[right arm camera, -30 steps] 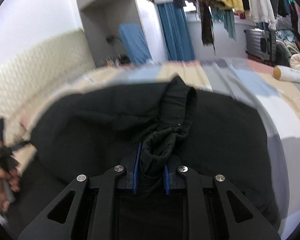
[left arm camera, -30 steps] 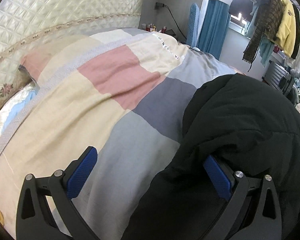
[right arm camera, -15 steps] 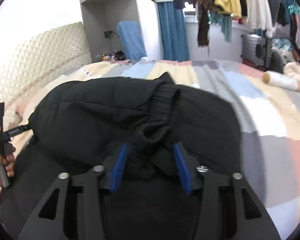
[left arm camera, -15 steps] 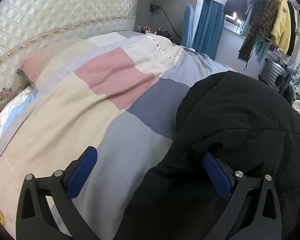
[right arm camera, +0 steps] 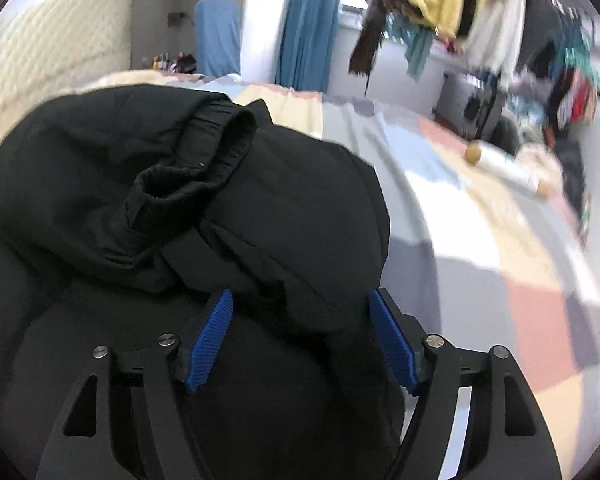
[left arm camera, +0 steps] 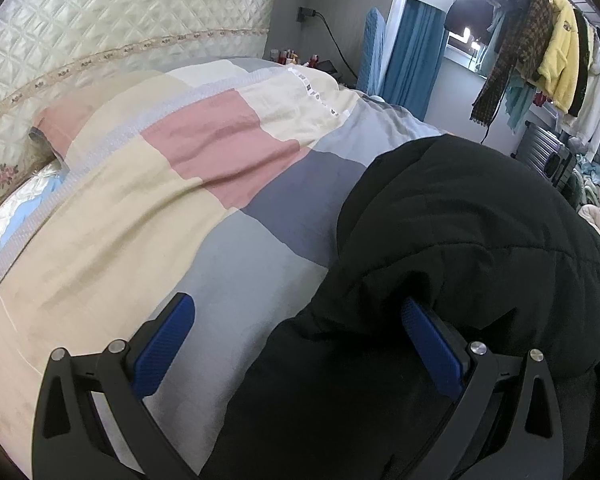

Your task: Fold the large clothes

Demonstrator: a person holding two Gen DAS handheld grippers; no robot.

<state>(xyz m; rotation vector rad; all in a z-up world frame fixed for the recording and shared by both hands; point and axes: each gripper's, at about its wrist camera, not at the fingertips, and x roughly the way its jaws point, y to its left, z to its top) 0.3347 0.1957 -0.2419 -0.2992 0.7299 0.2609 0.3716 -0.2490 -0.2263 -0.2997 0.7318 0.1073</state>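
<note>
**Lying heaped on the bed, black jacket between two open tools**

The black padded jacket [left arm camera: 480, 240] sits bunched on the patchwork quilt [left arm camera: 172, 200] of the bed, and everything else is placed from it. The left hand-held gripper [left arm camera: 296, 344] stands wide open at the jacket's near edge; its right blue pad [left arm camera: 428, 344] is tucked under a fold of the fabric, while the other pad hangs over bare quilt. The right hand-held gripper [right arm camera: 300, 340] is also spread open, gripping nothing, with a lobe of jacket [right arm camera: 260, 208] bulging between its pads. On top of the jacket a ribbed cuff [right arm camera: 204, 160] lies curled and gaping.

Beyond the jacket, toward the head of the bed, rise the quilted headboard [left arm camera: 120, 12] and a pink pillow [left arm camera: 64, 116]. Behind the jacket hang blue curtains [left arm camera: 412, 56] and a rail of clothes [left arm camera: 540, 52], with a grey suitcase [left arm camera: 540, 152] below.

Only the right wrist view shows the cuff and a white roll [right arm camera: 504, 164] lying on the quilt well beyond the jacket; that view is motion-blurred. Only the left wrist view shows the pillow and the socket with its cable [left arm camera: 320, 28]
</note>
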